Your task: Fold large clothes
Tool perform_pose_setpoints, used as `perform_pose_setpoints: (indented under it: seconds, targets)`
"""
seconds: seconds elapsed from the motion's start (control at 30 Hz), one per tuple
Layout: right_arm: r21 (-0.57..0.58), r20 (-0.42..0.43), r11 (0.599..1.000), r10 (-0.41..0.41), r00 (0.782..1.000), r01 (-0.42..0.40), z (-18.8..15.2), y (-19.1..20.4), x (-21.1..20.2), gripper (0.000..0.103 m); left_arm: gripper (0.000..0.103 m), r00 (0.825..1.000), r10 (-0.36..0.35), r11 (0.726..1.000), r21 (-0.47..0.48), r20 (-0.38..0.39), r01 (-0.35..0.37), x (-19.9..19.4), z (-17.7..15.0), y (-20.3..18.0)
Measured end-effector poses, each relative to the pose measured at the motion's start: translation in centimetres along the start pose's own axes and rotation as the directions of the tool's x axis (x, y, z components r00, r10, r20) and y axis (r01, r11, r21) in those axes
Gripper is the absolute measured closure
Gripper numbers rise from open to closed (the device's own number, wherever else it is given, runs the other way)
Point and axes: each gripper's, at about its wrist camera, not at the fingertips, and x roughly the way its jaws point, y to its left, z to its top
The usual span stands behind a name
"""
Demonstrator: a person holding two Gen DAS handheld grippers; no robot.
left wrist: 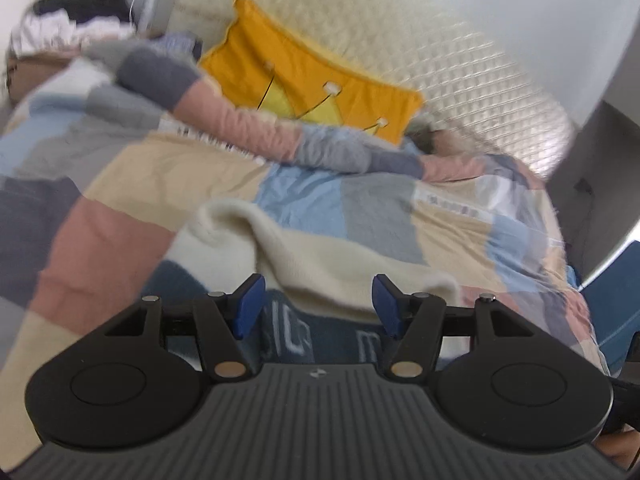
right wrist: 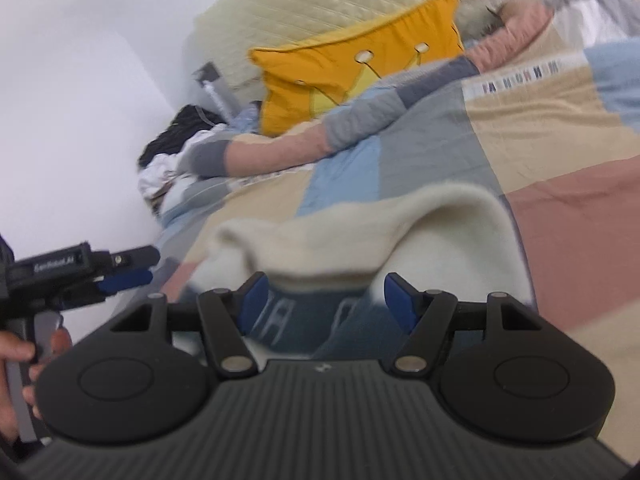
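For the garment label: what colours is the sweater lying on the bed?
The sweater is cream with a navy lettered panel, clearest in the left wrist view.

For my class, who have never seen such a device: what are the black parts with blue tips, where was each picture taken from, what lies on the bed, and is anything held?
Each picture comes from a camera mounted on a hand-held clamp, looking along its two blue-tipped fingers. One shows the left gripper, the other the right gripper, whose view also catches the left one, held in a hand. Both stand open and hold nothing. Below lies a cream and blue sweater on a patchwork bedspread, with a yellow pillow and a pile of clothes behind.
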Motion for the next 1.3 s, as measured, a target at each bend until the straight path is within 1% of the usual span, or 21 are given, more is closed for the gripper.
perform_pose_setpoints:
  seconds: [0.13,0.23,0.3,0.33,0.43,0.47,0.5,0.57,0.63,0.67,0.73,0.77,0.83,0.93,0.97,1.03,1.07,1.1,1.13,1.23,1.3]
  targets:
    - [-0.046,0.021,0.999,0.006,1.000,-0.005,-2.2,2.9,-5.7,0.035,0.038,0.999,-0.014,1.000,0.012,0.035,0.014,-7.0,-2.3,-1.7]
    - [-0.054,0.039,0.999,0.006,0.999,-0.004,-3.8,4.9,-9.8,0.035,0.038,0.998,-0.024,0.998,0.052,0.051,0.022,-11.9,-4.7,-3.1]
    - [-0.048,0.048,0.999,-0.006,0.999,0.008,-5.0,5.8,-12.1,0.035,0.038,0.998,0.043,0.996,0.078,0.055,-0.047,-14.6,-6.8,-4.0]
    - [-0.050,0.053,0.999,-0.001,0.999,0.004,-5.6,6.2,-13.1,0.035,0.038,0.996,0.064,0.995,0.079,0.061,-0.068,-15.7,-8.0,-4.2]
    - [-0.089,0.063,0.996,0.007,0.998,-0.001,-7.9,7.4,-15.6,0.035,0.038,0.995,0.083,0.993,0.078,0.049,-0.086,-17.9,-11.6,-4.1]
    - [-0.098,0.064,0.995,0.004,0.998,0.003,-8.6,7.6,-16.1,0.032,0.038,0.995,0.089,0.993,0.077,0.045,-0.092,-18.6,-12.9,-4.0]
    - [-0.105,0.068,0.994,-0.002,0.998,0.009,-9.6,7.6,-16.6,0.031,0.038,0.995,0.096,0.992,0.075,0.041,-0.099,-19.1,-14.1,-3.8]
    - [-0.118,0.066,0.993,-0.023,0.998,0.031,-11.5,7.8,-17.1,0.031,0.038,0.993,0.115,0.991,0.061,0.038,-0.117,-20.1,-16.5,-3.1]
    - [-0.133,0.055,0.991,-0.015,0.998,0.022,-13.2,7.8,-17.1,0.031,0.037,0.988,0.149,0.988,0.035,0.043,-0.151,-20.5,-18.6,-2.0]
    - [-0.130,0.052,0.991,-0.010,0.999,0.016,-14.1,7.7,-17.2,0.031,0.037,0.979,0.195,0.980,0.024,0.060,-0.197,-21.0,-19.8,-1.6]
    - [-0.109,0.052,0.994,-0.005,0.999,0.011,-15.6,7.2,-16.8,0.031,0.034,0.963,0.255,0.967,0.003,0.082,-0.256,-21.4,-21.8,-0.6]
    - [-0.102,0.049,0.995,-0.006,0.999,0.011,-16.4,7.1,-16.6,0.031,0.034,0.959,0.273,0.962,-0.020,0.079,-0.272,-21.6,-22.7,0.1]
    - [-0.103,0.024,0.995,-0.013,1.000,0.016,-17.9,6.8,-15.6,0.031,0.034,0.955,0.282,0.959,-0.060,0.093,-0.278,-22.1,-23.9,1.5]
    - [-0.137,-0.021,0.990,-0.035,0.999,0.032,-19.9,6.9,-14.3,0.031,0.034,0.933,0.332,0.942,-0.100,0.136,-0.321,-23.1,-25.4,2.9]
    - [-0.151,-0.030,0.988,-0.035,0.999,0.031,-20.4,7.0,-14.1,0.031,0.034,0.924,0.346,0.935,-0.135,0.160,-0.327,-23.8,-25.8,3.4]
    - [-0.157,-0.041,0.987,-0.035,0.999,0.028,-21.0,6.9,-13.7,0.031,0.032,0.891,0.406,0.907,-0.211,0.202,-0.365,-25.1,-26.2,4.4]
    - [-0.148,-0.040,0.989,-0.034,0.999,0.027,-21.2,6.8,-13.6,0.031,0.032,0.884,0.421,0.897,-0.239,0.206,-0.372,-25.4,-26.3,4.8]
    - [-0.135,-0.037,0.991,-0.029,0.999,0.023,-21.3,6.8,-13.5,0.031,0.032,0.884,0.421,0.893,-0.263,0.203,-0.364,-25.8,-26.4,5.3]
    - [-0.126,-0.036,0.992,-0.023,0.999,0.018,-21.3,6.8,-13.5,0.031,0.032,0.889,0.417,0.889,-0.288,0.191,-0.356,-25.9,-26.5,5.8]
    - [-0.130,-0.029,0.992,-0.009,1.000,0.006,-21.4,7.1,-13.3,0.031,0.031,0.911,0.393,0.878,-0.346,0.123,-0.332,-25.4,-26.8,7.2]
    - [-0.152,-0.024,0.988,-0.010,1.000,0.006,-21.4,7.4,-12.9,0.031,0.031,0.923,0.371,0.877,-0.364,0.102,-0.313,-25.2,-27.1,7.5]
